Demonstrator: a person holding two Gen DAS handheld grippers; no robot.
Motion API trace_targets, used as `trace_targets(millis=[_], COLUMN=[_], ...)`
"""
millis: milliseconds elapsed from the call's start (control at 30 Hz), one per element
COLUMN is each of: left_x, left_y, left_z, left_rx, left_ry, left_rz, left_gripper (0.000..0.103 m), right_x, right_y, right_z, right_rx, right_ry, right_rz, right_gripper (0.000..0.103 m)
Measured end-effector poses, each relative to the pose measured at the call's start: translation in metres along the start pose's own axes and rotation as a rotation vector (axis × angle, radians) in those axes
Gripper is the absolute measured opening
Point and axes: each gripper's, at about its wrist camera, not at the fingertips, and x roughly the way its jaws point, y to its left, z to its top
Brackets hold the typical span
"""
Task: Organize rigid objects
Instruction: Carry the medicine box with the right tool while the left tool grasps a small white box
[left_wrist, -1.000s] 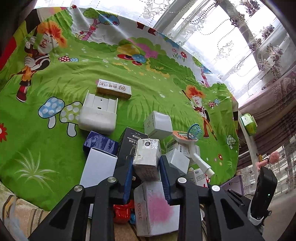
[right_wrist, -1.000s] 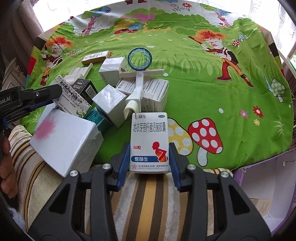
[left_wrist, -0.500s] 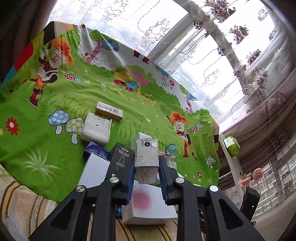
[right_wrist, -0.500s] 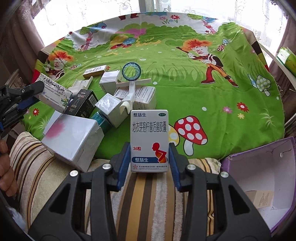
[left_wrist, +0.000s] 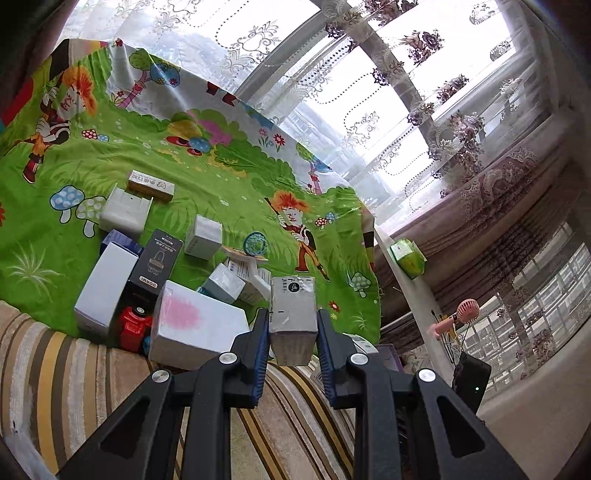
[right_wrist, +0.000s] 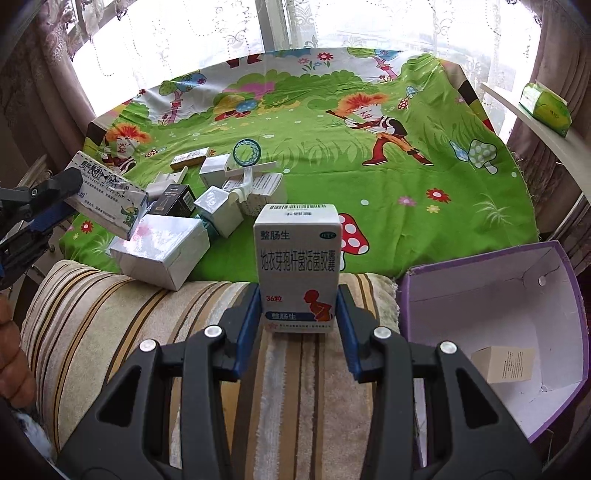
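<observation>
Both boxes have risen off the pile. Left hand-held gripper (left_wrist: 292, 328) clamps a grey carton (left_wrist: 293, 314); right hand-held gripper (right_wrist: 298, 306) clamps a white medicine box (right_wrist: 297, 266) beside the purple bin (right_wrist: 480, 266).

Daylight pours through the lace curtains (left_wrist: 388, 92) behind the table, blowing the window (right_wrist: 207, 33) out to near white in both views. The green cartoon tablecloth (right_wrist: 332, 155) is bright and evenly lit, with soft, faint shadows. Glare sheens the white box (right_wrist: 162, 247). Fisheye bending curves every edge, corners darken to black, and focus stays fairly sharp.
</observation>
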Motion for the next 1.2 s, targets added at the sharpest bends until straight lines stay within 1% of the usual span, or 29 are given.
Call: trace_targets(millis=[133, 200, 433, 600, 767, 900, 1000, 1067, 1100, 1133, 1167, 1200], left_x=[0.017, 0.026, 0.049, 0.062, 0.074, 0.086, 0.092, 0.101, 0.105, 0.109, 0.111, 0.110], left_y=[-0.012, -0.020, -0.043, -0.054, -0.065, -0.076, -0.087, -0.097, -0.100, -0.102, -0.102, -0.103], left_z=[-0.019, -0.030, -0.053, -0.068, -0.080, -0.089, -0.096, -0.103, -0.107, -0.110, -0.112, -0.113], left_rx=[-0.013, -0.005, 0.038, 0.056, 0.061, 0.084, 0.121, 0.157, 0.173, 0.186, 0.196, 0.203], left_ry=[0.090, 0.131, 0.253, 0.323, 0.386, 0.436, 0.467, 0.512, 0.534, 0.546, 0.552, 0.553], left_rz=[-0.080, -0.103, -0.158, -0.175, -0.224, -0.240, -0.250, -0.262, -0.252, -0.222, -0.199, -0.198], left_gripper=[0.025, 0.025, 0.025, 0.025, 0.025, 0.025, 0.025, 0.025, 0.027, 0.031, 0.032, 0.032], right_x=[-0.017, -0.024, -0.041, -0.049, -0.052, -0.053, -0.054, -0.055, -0.055, -0.056, -0.056, -0.057], right_y=[-0.014, -0.023, -0.060, -0.088, -0.112, -0.126, -0.132, -0.136, -0.138, -0.140, -0.142, -0.144], right_z=[-0.011, -0.017, -0.039, -0.056, -0.069, -0.074, -0.076, -0.076, -0.076, -0.076, -0.076, -0.076], right_rx=[0.026, 0.047, 0.124, 0.183, 0.237, 0.267, 0.282, 0.291, 0.297, 0.305, 0.313, 0.322], right_ry=[-0.014, -0.020, -0.015, -0.001, 0.013, 0.023, 0.026, 0.028, 0.029, 0.029, 0.027, 0.027], right_rz=[-0.001, -0.005, -0.036, -0.067, -0.100, -0.126, -0.144, -0.152, -0.159, -0.164, -0.167, -0.166], right_gripper=[0.044, 0.044, 0.044, 0.044, 0.044, 0.044, 0.044, 0.044, 0.045, 0.045, 0.045, 0.045])
